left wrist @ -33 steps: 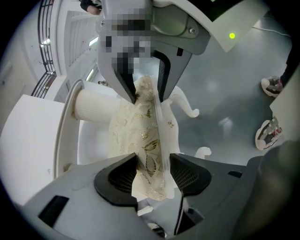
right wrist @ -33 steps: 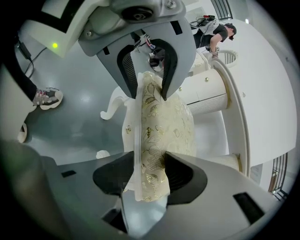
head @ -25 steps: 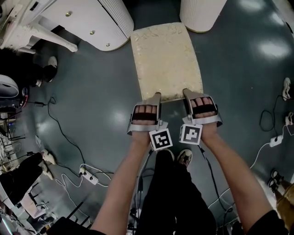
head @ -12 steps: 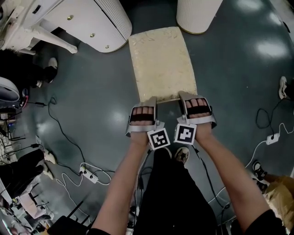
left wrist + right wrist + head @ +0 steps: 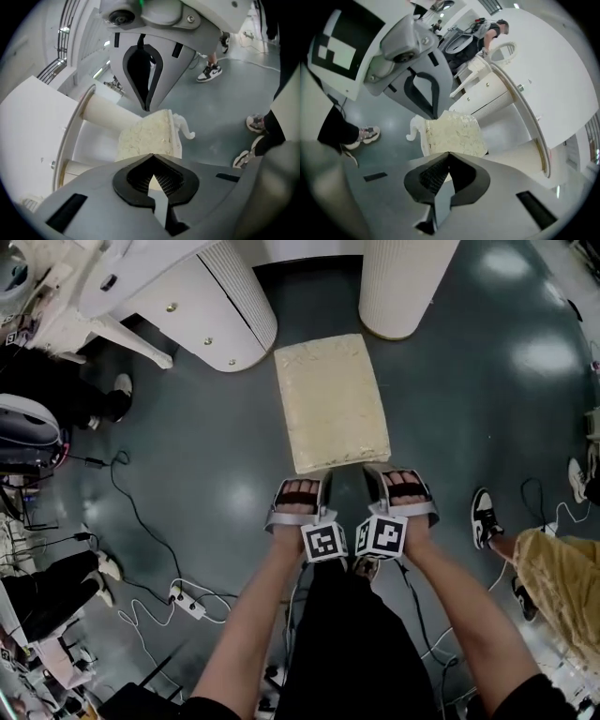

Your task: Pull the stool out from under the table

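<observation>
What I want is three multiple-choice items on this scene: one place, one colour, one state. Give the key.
1. The stool stands: A on the floor; B on top of a table; C on a shelf.
2. Its cushion is: A red; B cream; C black.
3. The left gripper and right gripper are: A wide open; B clamping a cable; C shut, empty.
Key: A, head view shows it there; B, pale yellowish fabric; C, jaws have just closed together, nothing between.

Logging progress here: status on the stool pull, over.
Left gripper and right gripper just closed, both empty. Stool out from under table, free of both. Nothing in the way; power strip off left.
</observation>
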`<state>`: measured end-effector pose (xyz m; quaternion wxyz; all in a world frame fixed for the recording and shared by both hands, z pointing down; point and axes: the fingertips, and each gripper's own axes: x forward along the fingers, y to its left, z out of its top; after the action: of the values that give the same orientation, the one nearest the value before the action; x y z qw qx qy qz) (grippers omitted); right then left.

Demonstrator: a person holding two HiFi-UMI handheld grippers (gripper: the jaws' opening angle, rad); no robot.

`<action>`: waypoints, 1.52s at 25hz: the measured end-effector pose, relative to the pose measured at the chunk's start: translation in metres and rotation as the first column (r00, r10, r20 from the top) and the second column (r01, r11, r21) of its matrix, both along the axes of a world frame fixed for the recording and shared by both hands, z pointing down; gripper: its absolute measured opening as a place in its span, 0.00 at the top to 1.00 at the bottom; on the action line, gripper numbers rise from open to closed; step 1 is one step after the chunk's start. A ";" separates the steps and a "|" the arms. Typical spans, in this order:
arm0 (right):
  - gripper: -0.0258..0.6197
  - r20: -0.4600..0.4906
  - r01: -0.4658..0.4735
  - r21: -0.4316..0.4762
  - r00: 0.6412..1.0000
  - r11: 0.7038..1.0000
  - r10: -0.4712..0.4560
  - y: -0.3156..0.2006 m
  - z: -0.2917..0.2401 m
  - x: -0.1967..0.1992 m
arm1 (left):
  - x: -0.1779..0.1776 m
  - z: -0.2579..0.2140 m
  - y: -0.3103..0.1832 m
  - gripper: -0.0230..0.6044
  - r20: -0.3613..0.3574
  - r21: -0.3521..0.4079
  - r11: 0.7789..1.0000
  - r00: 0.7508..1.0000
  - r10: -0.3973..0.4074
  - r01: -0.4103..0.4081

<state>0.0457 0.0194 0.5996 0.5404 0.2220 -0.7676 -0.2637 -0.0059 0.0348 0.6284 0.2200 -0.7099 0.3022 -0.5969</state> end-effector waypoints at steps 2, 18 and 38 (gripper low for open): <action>0.95 0.138 -0.065 -0.075 0.988 0.995 0.075 0.004 -0.026 -0.002 | 0.000 -0.025 -0.006 0.95 -0.081 0.028 0.999 0.996 -0.024 0.027; 0.95 0.658 -0.254 -0.290 0.647 0.923 0.385 0.025 -0.227 0.027 | 0.012 -0.240 0.033 0.95 -0.637 -0.034 0.890 0.676 -0.370 0.455; 0.95 0.827 -0.263 -0.154 0.493 0.952 0.271 0.039 -0.442 0.056 | 0.027 -0.454 0.045 0.95 -0.829 -0.006 0.869 0.483 -0.280 0.494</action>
<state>0.1014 0.0583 0.1575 0.1409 0.4347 -0.8888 -0.0352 0.0209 0.0796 0.1745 -0.0018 -0.7826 0.5892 -0.2008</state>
